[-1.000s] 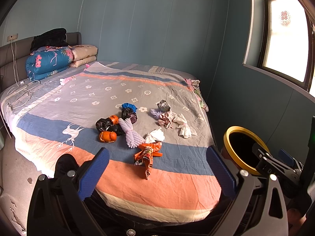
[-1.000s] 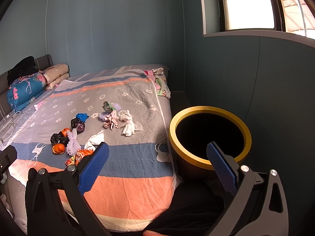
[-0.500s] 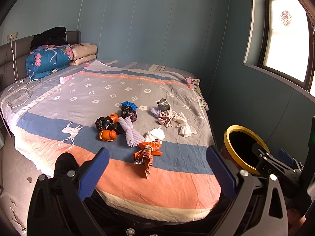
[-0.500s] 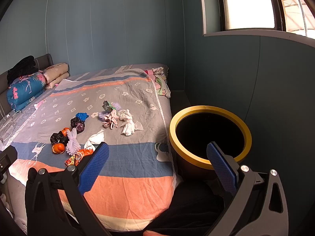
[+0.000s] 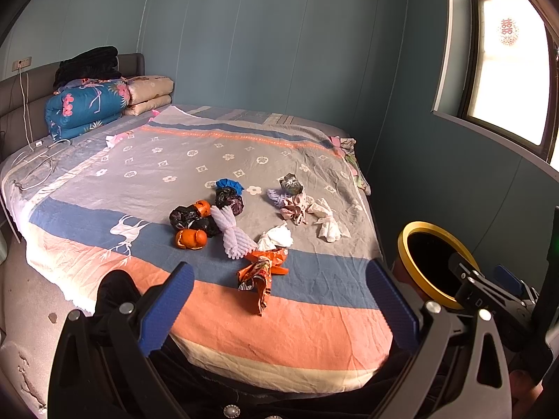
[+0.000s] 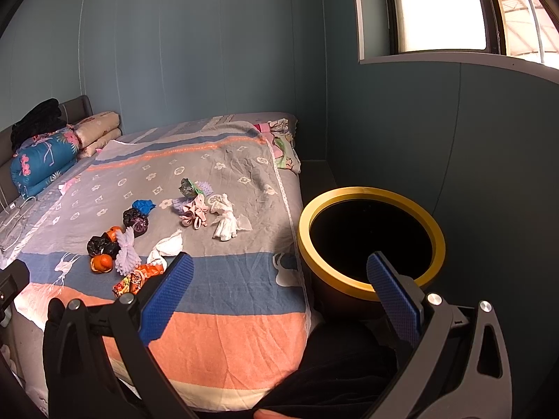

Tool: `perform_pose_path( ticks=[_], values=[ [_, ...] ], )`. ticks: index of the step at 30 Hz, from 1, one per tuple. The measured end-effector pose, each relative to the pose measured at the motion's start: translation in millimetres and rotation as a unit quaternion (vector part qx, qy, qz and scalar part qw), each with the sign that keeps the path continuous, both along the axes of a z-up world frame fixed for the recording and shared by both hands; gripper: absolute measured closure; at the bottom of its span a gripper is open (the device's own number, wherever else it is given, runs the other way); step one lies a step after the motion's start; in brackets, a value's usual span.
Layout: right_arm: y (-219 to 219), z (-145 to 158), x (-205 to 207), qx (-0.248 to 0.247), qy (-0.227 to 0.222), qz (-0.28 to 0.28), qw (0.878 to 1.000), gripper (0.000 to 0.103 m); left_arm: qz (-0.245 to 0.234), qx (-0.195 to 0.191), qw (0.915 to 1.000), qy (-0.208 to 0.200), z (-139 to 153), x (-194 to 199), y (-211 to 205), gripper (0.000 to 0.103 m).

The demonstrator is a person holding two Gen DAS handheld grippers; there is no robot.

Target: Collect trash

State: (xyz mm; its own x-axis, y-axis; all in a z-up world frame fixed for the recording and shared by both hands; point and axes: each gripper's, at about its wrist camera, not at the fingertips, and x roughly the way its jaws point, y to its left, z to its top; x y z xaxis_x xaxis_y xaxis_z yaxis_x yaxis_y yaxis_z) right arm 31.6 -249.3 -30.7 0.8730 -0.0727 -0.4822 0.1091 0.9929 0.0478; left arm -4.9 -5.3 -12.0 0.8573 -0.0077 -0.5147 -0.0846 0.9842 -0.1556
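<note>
Several pieces of trash lie in a cluster on the bed (image 5: 314,321): an orange crumpled wrapper (image 5: 262,272), a white tissue (image 5: 276,236), a lilac foam net (image 5: 233,234), orange peel (image 5: 190,238), black bags (image 5: 190,220), a pink wad (image 5: 293,206) and a white wad (image 5: 328,225). The black bin with a yellow rim (image 6: 370,241) stands on the floor right of the bed. My left gripper (image 5: 279,310) is open and empty, short of the wrapper. My right gripper (image 6: 279,300) is open and empty, between bed corner and bin.
Folded quilts (image 5: 87,106) and pillows (image 5: 150,94) are stacked at the headboard. A white cable (image 5: 35,171) lies on the far left of the bed. A window (image 6: 440,10) is set in the right wall. Bare floor (image 5: 24,300) lies left of the bed.
The left wrist view has shifted slightly, with the trash cluster a little higher and nearer. The right gripper has barely moved. Both stay open.
</note>
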Motion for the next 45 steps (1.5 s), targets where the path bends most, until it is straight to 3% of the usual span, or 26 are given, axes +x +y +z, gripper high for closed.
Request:
perform_pose_path(
  ticks=[11,15,18,22,26,32,38,45],
  values=[
    [-1.0,-10.5,13.9,-0.014,0.016,-0.02,1.0,0.007,0.031,-0.022,0.9989,0.027,-8.3,18.0,24.3,0.008],
    [13.3,-19.4,25.7,-0.041,0.032,0.02,0.998,0.007,0.059,-0.018,0.9966,0.054,-19.7,36.8,46.6,0.008],
    [24.5,-28.9,35.8,-0.022,0.049,0.071,0.996,0.007,0.075,-0.014,0.9939,0.08,-30.6,52.1,66.0,0.008],
    [42.1,-47.6,53.6,-0.006,0.093,0.142,0.985,0.007,0.078,-0.015,0.9918,0.1,-50.2,73.5,94.6,0.008],
    [66.3,-69.8,71.8,0.005,0.139,0.212,0.967,0.007,0.107,0.026,0.986,0.125,-71.1,100.2,116.9,0.008],
    [103.2,-86.9,98.5,0.032,0.172,0.285,0.942,0.007,0.115,0.036,0.9776,0.173,-104.5,143.7,153.2,0.008],
    [133.5,-90.3,119.3,0.046,0.176,0.318,0.931,0.007,0.107,0.007,0.9715,0.211,-133.2,185.2,180.0,0.008],
    [164.9,-96.1,130.8,0.023,0.179,0.339,0.923,0.007,0.068,0.005,0.9779,0.197,-142.0,212.2,179.5,0.008]
  ],
)
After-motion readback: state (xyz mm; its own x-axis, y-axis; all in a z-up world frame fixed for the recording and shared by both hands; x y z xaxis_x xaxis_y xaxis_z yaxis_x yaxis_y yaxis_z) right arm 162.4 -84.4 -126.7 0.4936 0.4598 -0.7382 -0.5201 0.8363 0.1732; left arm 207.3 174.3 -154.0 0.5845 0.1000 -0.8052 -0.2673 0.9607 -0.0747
